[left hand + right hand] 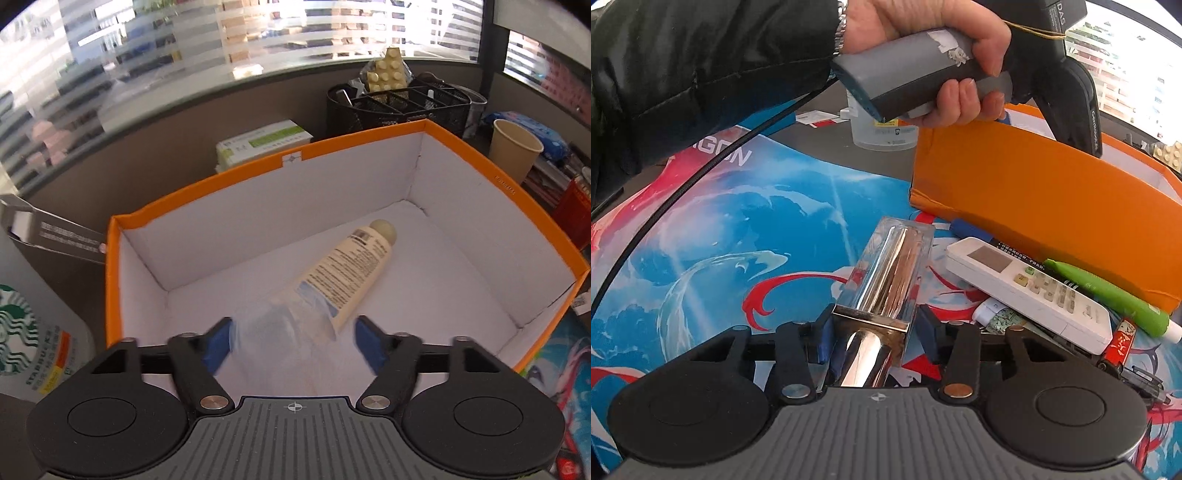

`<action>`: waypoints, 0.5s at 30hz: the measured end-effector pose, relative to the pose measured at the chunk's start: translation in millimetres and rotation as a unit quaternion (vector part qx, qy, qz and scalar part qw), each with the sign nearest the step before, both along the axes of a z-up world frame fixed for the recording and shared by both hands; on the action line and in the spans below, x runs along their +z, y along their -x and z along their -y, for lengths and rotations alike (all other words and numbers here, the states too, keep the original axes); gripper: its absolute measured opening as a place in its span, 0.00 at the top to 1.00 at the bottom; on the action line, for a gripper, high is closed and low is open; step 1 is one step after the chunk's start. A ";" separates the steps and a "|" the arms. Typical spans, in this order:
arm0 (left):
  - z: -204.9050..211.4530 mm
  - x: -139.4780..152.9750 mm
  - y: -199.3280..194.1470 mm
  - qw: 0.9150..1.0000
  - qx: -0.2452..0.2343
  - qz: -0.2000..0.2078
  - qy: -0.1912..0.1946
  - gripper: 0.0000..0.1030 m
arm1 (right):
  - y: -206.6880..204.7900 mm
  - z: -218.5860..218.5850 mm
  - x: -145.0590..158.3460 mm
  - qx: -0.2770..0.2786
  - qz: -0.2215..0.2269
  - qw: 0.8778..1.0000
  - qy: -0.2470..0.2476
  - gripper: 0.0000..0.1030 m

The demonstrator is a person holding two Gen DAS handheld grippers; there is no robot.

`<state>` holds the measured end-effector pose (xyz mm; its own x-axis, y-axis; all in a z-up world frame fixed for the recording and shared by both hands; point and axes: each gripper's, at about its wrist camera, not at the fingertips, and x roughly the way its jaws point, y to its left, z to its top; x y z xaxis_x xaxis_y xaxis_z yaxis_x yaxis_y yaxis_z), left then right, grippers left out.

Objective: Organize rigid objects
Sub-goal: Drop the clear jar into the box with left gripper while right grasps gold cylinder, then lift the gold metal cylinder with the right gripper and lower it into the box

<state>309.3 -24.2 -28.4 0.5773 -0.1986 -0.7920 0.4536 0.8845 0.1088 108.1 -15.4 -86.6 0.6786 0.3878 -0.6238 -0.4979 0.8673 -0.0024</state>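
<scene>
While the left gripper [293, 341] is hanging open over the near end of the orange box [480, 162], a blurred clear thing is showing between its blue pads, touching neither, so it is probably dropping into the box. It could be landing on the cream tube [351, 273] lying slantwise on the box floor, and bouncing or scuffing there is the risk. Left of the box a coffee cup [26, 332] is standing close; behind the box a green-and-white carton [264, 142], a black mesh organizer [406, 103] and a paper cup [515, 149] are crowding the counter, so a wide swing out could be knocking one over.

The right gripper [873, 328] is closing on a clear case with a shiny metal cylinder [886, 273], its pads pressing the case's sides. That case is looking slick and long, so it may be tilting or slipping when lifted. Right of the case, below the box's orange wall, a white remote [1027, 291], a green pen [1108, 295] and a small red item [1119, 343] are lying in a heap, and the hand [923, 55] holding the left gripper is blocking the way above the box.
</scene>
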 end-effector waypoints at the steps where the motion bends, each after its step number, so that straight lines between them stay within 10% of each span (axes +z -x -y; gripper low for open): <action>1: -0.1 0.8 2.4 1.000 0.001 0.009 -0.006 0.18 | 0.0 0.6 -0.2 0.001 0.000 1.000 0.000 0.60; 15: -30.7 46.3 68.6 0.993 -0.005 0.117 0.020 0.08 | 2.9 29.5 2.1 0.009 -0.019 0.999 -0.024 0.64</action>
